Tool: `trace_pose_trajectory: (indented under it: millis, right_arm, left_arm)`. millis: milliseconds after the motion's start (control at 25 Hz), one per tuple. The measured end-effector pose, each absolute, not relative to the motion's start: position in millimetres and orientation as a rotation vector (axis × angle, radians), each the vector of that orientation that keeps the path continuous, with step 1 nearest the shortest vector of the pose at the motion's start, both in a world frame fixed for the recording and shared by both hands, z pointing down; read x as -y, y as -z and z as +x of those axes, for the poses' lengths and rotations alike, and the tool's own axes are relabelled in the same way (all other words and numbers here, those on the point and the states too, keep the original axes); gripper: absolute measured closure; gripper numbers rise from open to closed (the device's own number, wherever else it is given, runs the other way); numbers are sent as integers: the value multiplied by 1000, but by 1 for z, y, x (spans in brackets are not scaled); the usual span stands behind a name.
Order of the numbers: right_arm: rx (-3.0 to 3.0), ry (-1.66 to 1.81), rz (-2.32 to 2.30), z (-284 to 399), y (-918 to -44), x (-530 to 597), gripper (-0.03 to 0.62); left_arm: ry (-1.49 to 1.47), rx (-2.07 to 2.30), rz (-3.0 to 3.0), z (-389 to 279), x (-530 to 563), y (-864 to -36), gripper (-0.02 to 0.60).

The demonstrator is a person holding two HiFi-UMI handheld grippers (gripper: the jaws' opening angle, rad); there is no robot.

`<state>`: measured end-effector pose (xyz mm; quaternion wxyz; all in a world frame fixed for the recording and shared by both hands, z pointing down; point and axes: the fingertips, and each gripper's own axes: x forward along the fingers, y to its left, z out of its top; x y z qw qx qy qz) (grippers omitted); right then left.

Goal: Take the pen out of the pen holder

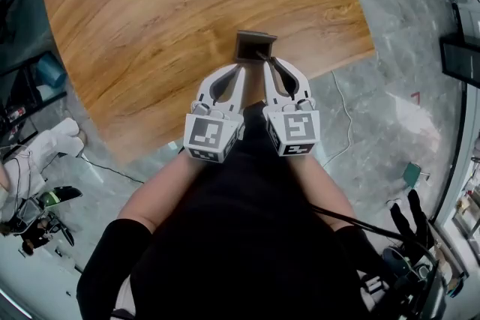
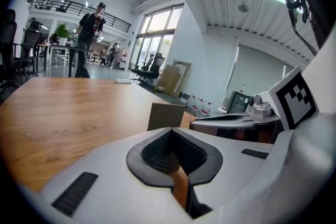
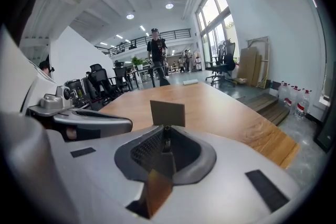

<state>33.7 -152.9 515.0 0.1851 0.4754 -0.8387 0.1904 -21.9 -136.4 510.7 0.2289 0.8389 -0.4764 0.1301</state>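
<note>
Brown pen holder (image 1: 255,46) mid-frame: my right gripper (image 1: 267,62) pinches the pen (image 3: 166,139), so I should draw straight out, left gripper (image 1: 241,69) closed, empty.

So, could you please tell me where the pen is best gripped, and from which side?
Grip the pen by its free upper end, the only part clear of the pen holder. It leans toward the holder's near right corner, so come from that side with the right gripper, whose jaws seem closed on it.

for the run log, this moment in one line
left tool shut, empty; right tool shut on dark pen; brown square pen holder on wooden table
</note>
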Motion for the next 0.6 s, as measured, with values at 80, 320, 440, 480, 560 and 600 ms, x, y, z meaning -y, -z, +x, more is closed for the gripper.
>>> trace_pose_trajectory:
  millis: [80,320,440,480,560,600]
  right_arm:
    - [2379,-512,1350,34,-503,153,553]
    - [2416,-437,1400,39,-457,148,553]
    - [2437,-387,1421,39,-431,144,553]
    - [2443,-371,1426,39,-424,143,553]
    - [2459,-343,1431,38,-410,138,553]
    - [2465,-329,1433,37,-404,136,553]
  left_arm:
    - [-349,1319,2313,-23,137,-506,575]
    - [-287,1353,2362,-23,138,-473,575]
    - [-256,1368,2392,-23,139,-455,575]
    - [-247,1373,2402,-24,138,-449,575]
    - [-236,1381,2422,-24,136,-439,575]
    - [-232,1385,2430,-25,136,-435,575]
